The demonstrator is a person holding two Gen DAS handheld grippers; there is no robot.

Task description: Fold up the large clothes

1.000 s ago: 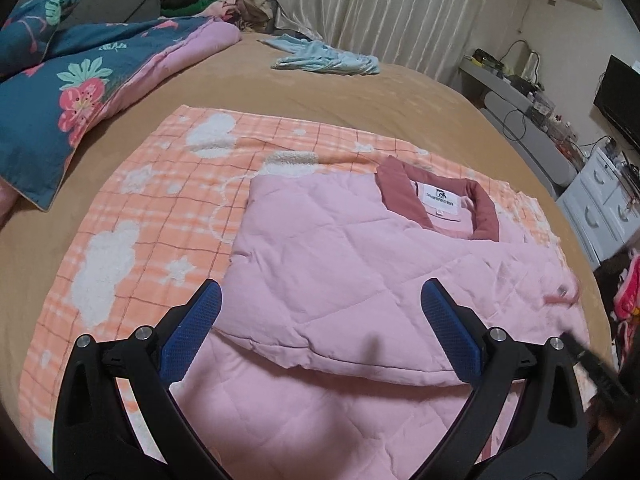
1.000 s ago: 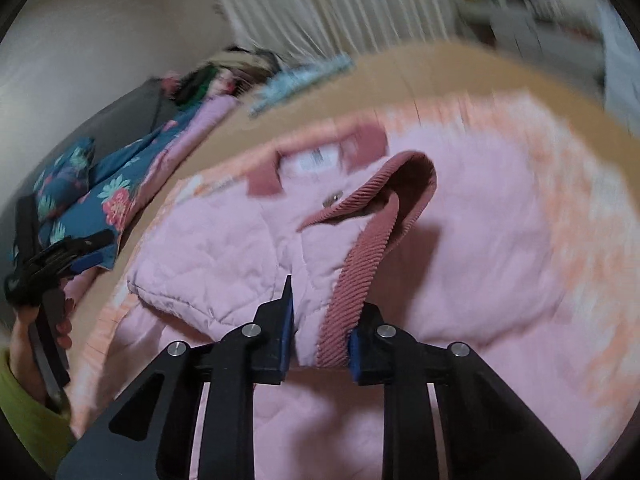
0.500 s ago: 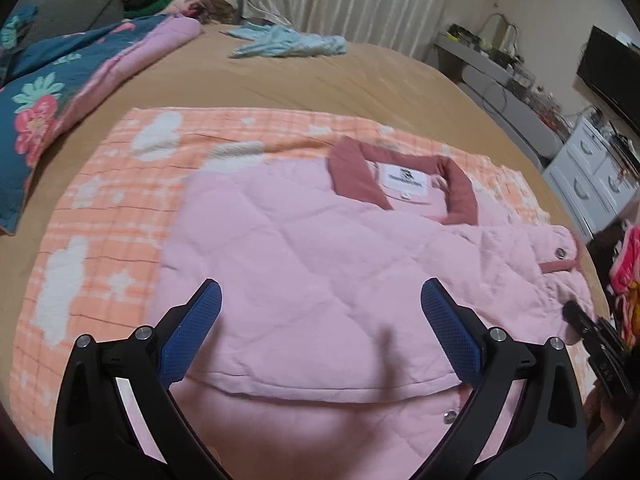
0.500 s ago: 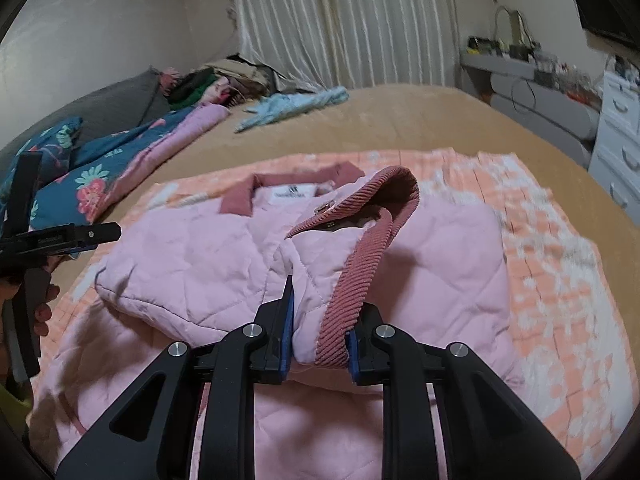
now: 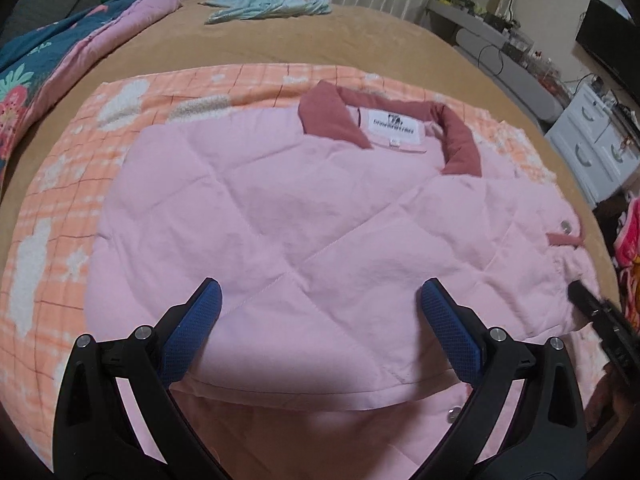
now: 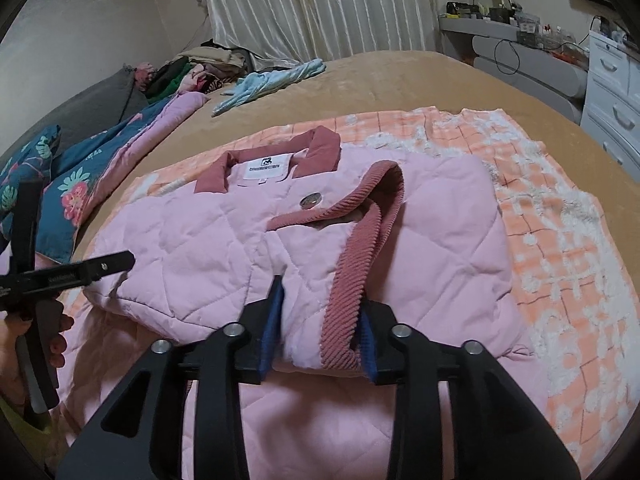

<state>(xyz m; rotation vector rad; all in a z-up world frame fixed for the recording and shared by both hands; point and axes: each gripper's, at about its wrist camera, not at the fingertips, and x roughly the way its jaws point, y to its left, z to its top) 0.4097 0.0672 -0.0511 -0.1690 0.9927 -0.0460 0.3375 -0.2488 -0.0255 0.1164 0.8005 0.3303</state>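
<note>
The pink quilted jacket lies collar-up on an orange checked blanket spread over the tan bed, both sleeves already laid across its front; it looks soft, puffy and light, likely to spring open unless pressed flat. The right gripper has just been easing open around the ribbed dusky-rose cuff, which sits between its pads, though whether they are pressing it is hard to tell. The left gripper hovers wide open and empty above the folded chest; the hem and doubled edges offer the firmest hold.
</note>
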